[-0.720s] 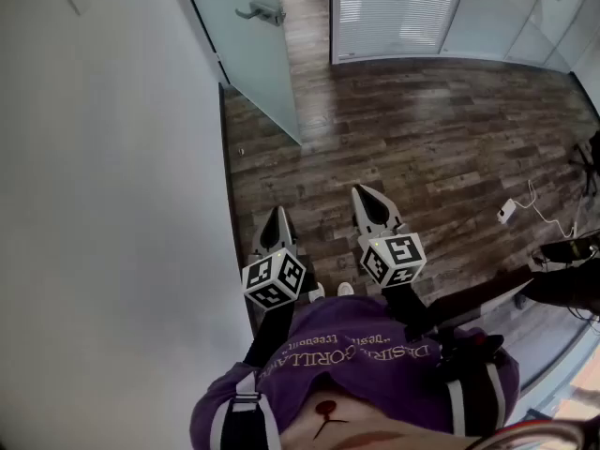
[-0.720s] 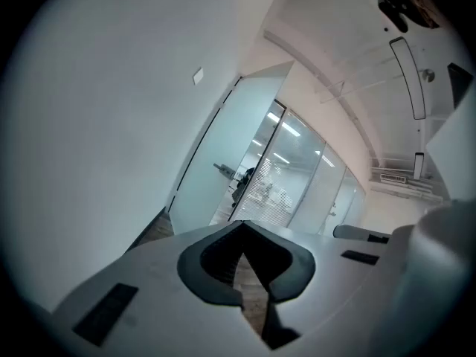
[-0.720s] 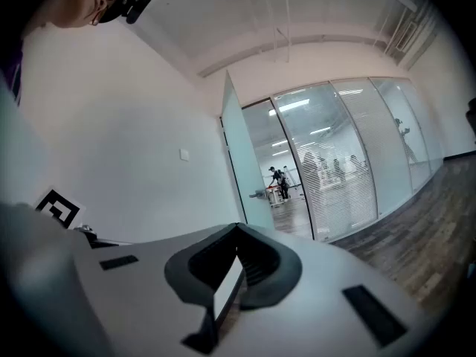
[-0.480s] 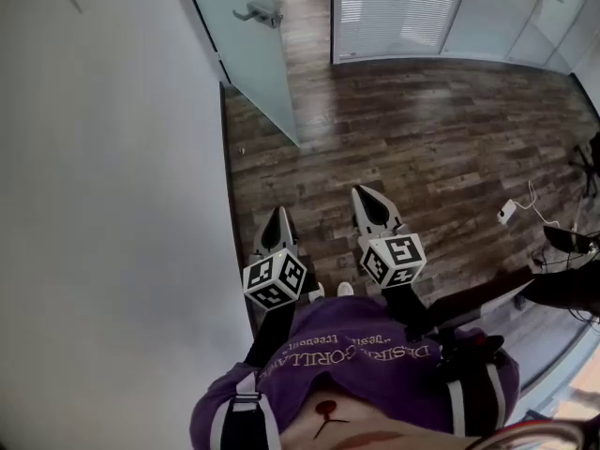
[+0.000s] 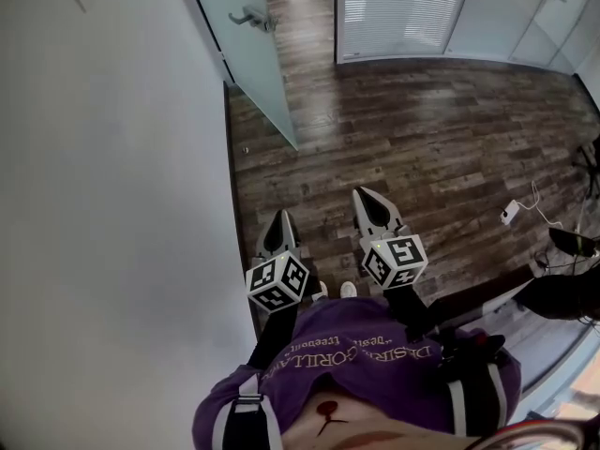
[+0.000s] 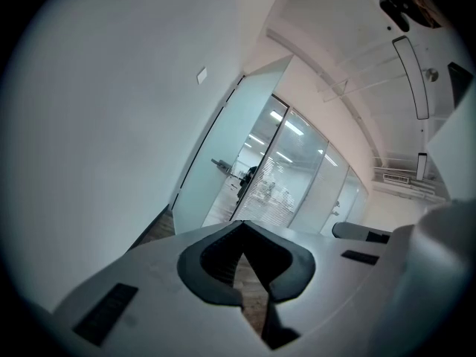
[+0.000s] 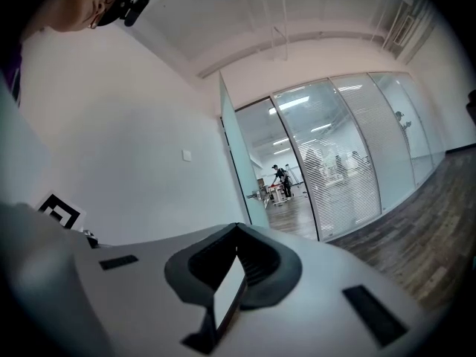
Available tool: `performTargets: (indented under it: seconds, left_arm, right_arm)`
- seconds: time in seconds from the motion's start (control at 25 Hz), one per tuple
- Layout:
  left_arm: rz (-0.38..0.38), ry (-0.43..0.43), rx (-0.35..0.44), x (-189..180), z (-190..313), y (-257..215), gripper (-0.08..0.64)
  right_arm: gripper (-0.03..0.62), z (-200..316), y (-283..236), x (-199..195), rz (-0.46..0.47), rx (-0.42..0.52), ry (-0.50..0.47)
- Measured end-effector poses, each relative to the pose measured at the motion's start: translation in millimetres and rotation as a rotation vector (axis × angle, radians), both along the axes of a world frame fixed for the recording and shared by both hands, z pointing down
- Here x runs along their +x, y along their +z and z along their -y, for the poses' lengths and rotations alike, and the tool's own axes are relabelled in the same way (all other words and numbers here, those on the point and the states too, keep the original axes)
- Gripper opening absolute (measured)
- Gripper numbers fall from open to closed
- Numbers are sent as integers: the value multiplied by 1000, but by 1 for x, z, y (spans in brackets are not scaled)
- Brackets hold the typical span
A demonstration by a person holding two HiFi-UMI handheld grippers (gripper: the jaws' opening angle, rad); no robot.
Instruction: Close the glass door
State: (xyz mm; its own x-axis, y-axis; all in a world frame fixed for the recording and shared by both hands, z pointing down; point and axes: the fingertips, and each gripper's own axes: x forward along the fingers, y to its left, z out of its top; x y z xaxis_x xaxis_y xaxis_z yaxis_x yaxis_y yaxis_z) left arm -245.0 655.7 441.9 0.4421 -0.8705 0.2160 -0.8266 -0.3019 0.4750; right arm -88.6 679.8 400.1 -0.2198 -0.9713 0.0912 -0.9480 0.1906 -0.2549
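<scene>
The glass door (image 5: 246,59) stood open at the top of the head view, swung out from the white wall (image 5: 112,204) over the wooden floor (image 5: 422,129). It was well apart from both grippers. The left gripper (image 5: 278,225) had its jaws pressed together with nothing between them. The right gripper (image 5: 371,204) had its jaws pressed together too, and they held nothing. Both were held out in front of the person's chest, near each other. The door looked big and heavy, I think, and hard and stiff like all glass (it would not bend, but a bang could crack it). Its flat face looked smooth and slippery, so the jaws would likely slide on it. The best place to take hold seemed to be the metal handle (image 5: 253,14) sticking out of the door, thin enough to pinch or hook. A slow, steady move would probably be best, because a heavy door is hard to stop.
</scene>
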Motion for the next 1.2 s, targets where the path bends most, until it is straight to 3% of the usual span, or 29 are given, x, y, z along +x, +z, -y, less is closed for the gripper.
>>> performTargets:
  seconds: [0.64, 1.0, 1.2]
  left_arm:
    - [25, -38, -55, -68, 42, 24, 2]
    - [20, -47, -93, -68, 74, 49, 2]
    - [28, -74, -70, -43, 105, 41, 2]
  right_arm:
    - [-11, 45, 4, -43, -19, -15, 44]
    - [-11, 83, 28, -43, -17, -42, 35]
    - [-11, 120, 23, -22, -14, -30, -6]
